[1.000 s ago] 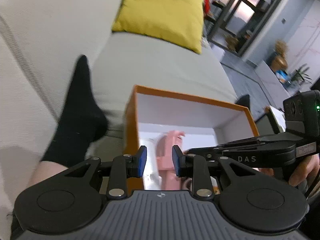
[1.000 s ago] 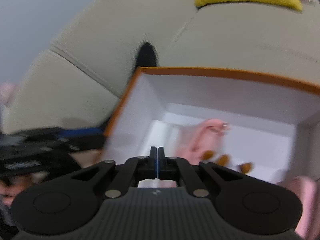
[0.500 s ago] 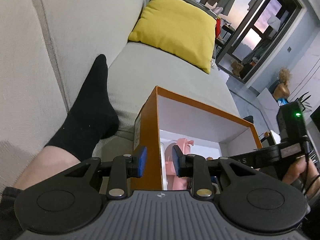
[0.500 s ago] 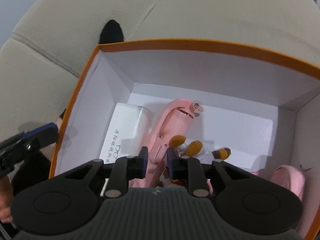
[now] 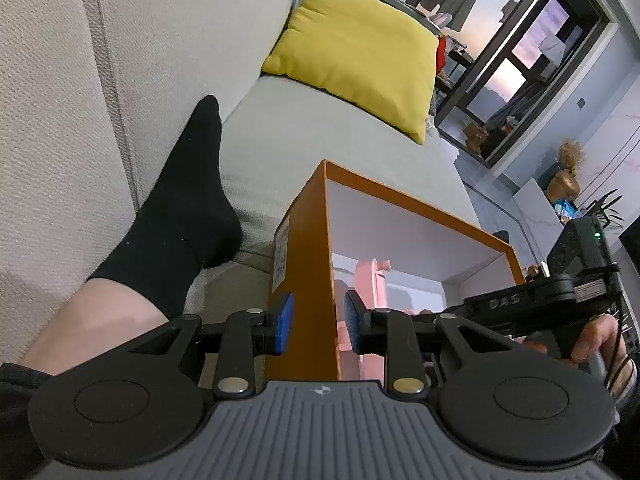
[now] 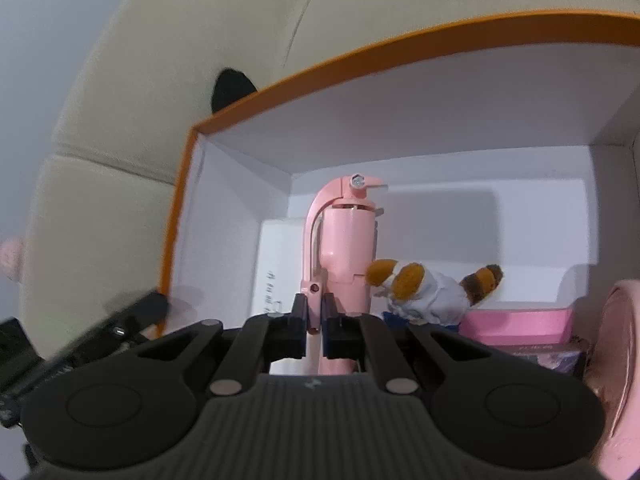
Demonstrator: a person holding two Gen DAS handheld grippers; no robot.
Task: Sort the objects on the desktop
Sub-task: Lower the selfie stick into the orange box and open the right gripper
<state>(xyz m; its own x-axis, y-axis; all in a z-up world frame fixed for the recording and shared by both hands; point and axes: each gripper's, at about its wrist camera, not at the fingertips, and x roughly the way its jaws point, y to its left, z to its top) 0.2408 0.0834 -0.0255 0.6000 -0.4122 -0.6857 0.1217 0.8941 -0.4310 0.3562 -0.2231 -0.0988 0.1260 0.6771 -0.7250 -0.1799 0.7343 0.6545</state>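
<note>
An orange box with a white inside (image 5: pixel 304 280) (image 6: pixel 280 80) sits on a beige sofa. My left gripper (image 5: pixel 318 326) is open and straddles the box's left wall, one blue pad on each side. My right gripper (image 6: pixel 314 314) is down inside the box, its jaws narrowly apart around the thin hose of a pink extinguisher-shaped object (image 6: pixel 348 248), which also shows in the left wrist view (image 5: pixel 374 284). A white case (image 6: pixel 276 264) lies to its left, a small plush toy (image 6: pixel 424 284) to its right.
A pink box (image 6: pixel 516 320) and a round pink object (image 6: pixel 616 360) lie at the box's right end. A leg in a black sock (image 5: pixel 180 208) rests on the sofa left of the box. A yellow cushion (image 5: pixel 360 52) lies farther back.
My right gripper opened and dropped into the box until its jaws came around the pink object's hose. My left gripper shifted left from inside the box until it straddles the left wall.
</note>
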